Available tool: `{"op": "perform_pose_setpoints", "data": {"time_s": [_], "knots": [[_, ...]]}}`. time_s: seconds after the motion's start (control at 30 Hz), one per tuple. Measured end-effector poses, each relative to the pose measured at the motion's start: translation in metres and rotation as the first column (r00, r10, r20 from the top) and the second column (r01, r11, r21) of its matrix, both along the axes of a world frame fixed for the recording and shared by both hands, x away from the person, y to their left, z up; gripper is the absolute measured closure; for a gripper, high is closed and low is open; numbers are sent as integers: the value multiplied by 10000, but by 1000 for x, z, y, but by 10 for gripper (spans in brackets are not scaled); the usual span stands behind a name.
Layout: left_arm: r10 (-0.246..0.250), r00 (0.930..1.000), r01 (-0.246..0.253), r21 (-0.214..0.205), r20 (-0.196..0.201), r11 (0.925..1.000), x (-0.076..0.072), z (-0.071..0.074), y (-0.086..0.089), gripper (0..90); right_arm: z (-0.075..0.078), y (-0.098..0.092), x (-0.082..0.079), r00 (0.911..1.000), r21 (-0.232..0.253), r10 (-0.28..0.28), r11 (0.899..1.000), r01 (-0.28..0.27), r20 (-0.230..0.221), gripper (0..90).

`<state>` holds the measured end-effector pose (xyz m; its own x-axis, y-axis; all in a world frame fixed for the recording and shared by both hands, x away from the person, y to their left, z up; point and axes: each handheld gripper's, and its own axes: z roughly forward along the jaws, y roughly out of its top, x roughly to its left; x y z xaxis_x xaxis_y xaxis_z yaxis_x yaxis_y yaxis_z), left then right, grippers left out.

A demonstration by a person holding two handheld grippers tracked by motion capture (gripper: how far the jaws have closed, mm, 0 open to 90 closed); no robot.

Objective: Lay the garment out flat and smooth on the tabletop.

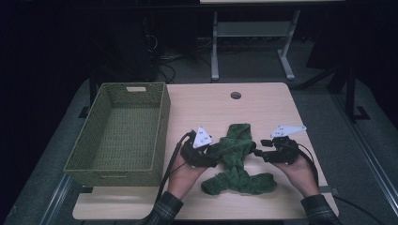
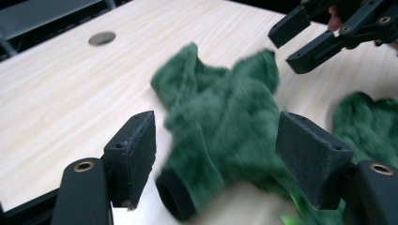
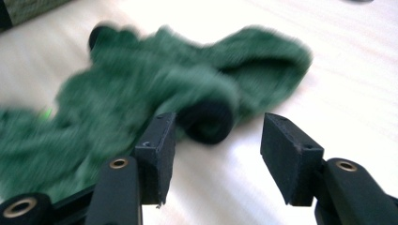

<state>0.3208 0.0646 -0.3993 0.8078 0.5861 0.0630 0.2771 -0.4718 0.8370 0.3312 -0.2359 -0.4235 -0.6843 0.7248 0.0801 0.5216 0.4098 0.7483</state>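
The green fleece cloth (image 1: 238, 159) lay crumpled on the tabletop (image 1: 263, 105) btwn the two claws, w/ a dark rolled tube end poking out of it. The left claw (image 1: 212, 157) sat just at its left edge; the right claw (image 1: 257, 153) was just off its right side, tips near the fabric.

Left claw: jaws stood wide apart, cloth (image 2: 220, 122) bunched in front of and partly btwn them, pads not pressing on it, so nothing held. Right claw: jaws about half open, the rolled end (image 3: 206, 119) lay just ahead of the gap; no grip there either.

Handling, as a guess: soft, light, floppy, prob. plush pile. It wouldn't hold shape and would sag and drape from whichever point got pinched. Not fragile and not slippery; the pile should give the pads good bite. The risk was more a thin pinch catching only one layer and the rest trailing.

Best hold: a thick fold or the rolled end in front of the right claw, and for the left claw the bunched ridge nearest it. The woven basket (image 1: 123, 131) stood beyond the left claw, well apart from the cloth.
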Motion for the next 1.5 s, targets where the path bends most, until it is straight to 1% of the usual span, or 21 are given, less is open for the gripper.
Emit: {"op": "perform_pose_setpoints", "data": {"time_s": [0.03,0.13,0.2,0.27,0.33,0.37,0.4,0.43,0.53,0.63,0.7,0.8,0.9,1.03,1.13,1.2,1.27,1.33,1.37,1.4,1.5], "knots": [[-15,9999,14,96,102,10000,7,1,-2,287,1,0,3,9999,79,-112,9999,113,-13,457],[-49,9999,46,242,120,9997,29,2,-9,290,4,-1,19,9991,181,-417,9990,416,34,465],[-95,9999,93,362,77,9993,44,0,-14,295,5,-2,31,9982,298,-582,9978,586,-136,465],[-87,9999,89,445,-52,9990,59,-3,-19,301,5,-3,42,9959,531,-881,9946,891,-222,473],[-120,9997,131,492,-230,9987,74,-8,-24,307,4,-5,52,9939,496,-1050,9931,1066,-324,472],[-167,9992,183,474,-350,9987,80,-10,-27,308,3,-6,56,9925,642,-1185,9907,1203,-317,477],[-289,9985,314,553,-461,9980,85,-13,-30,317,2,-7,61,9914,739,-1244,9891,1272,-413,477],[-371,9981,404,665,-501,9970,89,-15,-33,328,0,-7,66,9900,638,-1271,9893,1310,-619,473],[-688,9937,763,844,-883,9935,97,-24,-42,342,-7,-5,75,9874,533,-1358,9887,1403,-813,470],[-902,9881,1013,857,-1249,9912,101,-32,-46,383,-16,-1,79,9843,320,-1361,9896,1404,-1120,459],[-986,9844,1134,973,-1454,9888,102,-37,-47,399,-25,3,81,9838,59,-1296,9913,1313,-1240,452],[-995,9779,1222,1165,-1840,9856,105,-46,-49,417,-35,7,81,9817,-78,-1271,9918,1273,-1419,447],[-1131,9688,1472,1446,-2207,9785,106,-54,-51,424,-43,11,80,9799,-214,-1214,9926,1195,-1584,438],[-1161,9630,1569,1558,-2432,9752,106,-59,-53,462,-44,16,80,9830,-356,-1124,9935,1083,-1455,439],[-1200,9592,1651,1626,-2558,9728,106,-60,-52,539,-44,20,78,9866,-567,-1004,9940,937,-1287,459],[-1221,9594,1659,1583,-2544,9734,105,-61,-52,623,-43,23,76,9892,-794,-893,9936,805,-1158,503],[-1308,9598,1750,1653,-2484,9706,104,-61,-51,707,-43,25,75,9897,-795,-821,9942,730,-1172,570],[-1292,9609,1726,1648,-2450,9711,102,-60,-51,773,-43,26,74,9911,-918,-779,9934,681,-1076,628],[-1277,9620,1689,1588,-2414,9728,102,-59,-49,791,-43,27,74,9910,-920,-766,9935,666,-1094,676],[-1282,9627,1708,1677,-2382,9709,102,-58,-47,803,-43,27,74,9915,-928,-714,9938,614,-1085,700],[-1024,9697,1388,1554,-2218,9780,102,-54,-38,823,-42,27,74,9908,-939,-704,9938,597,-1155,839]]}}
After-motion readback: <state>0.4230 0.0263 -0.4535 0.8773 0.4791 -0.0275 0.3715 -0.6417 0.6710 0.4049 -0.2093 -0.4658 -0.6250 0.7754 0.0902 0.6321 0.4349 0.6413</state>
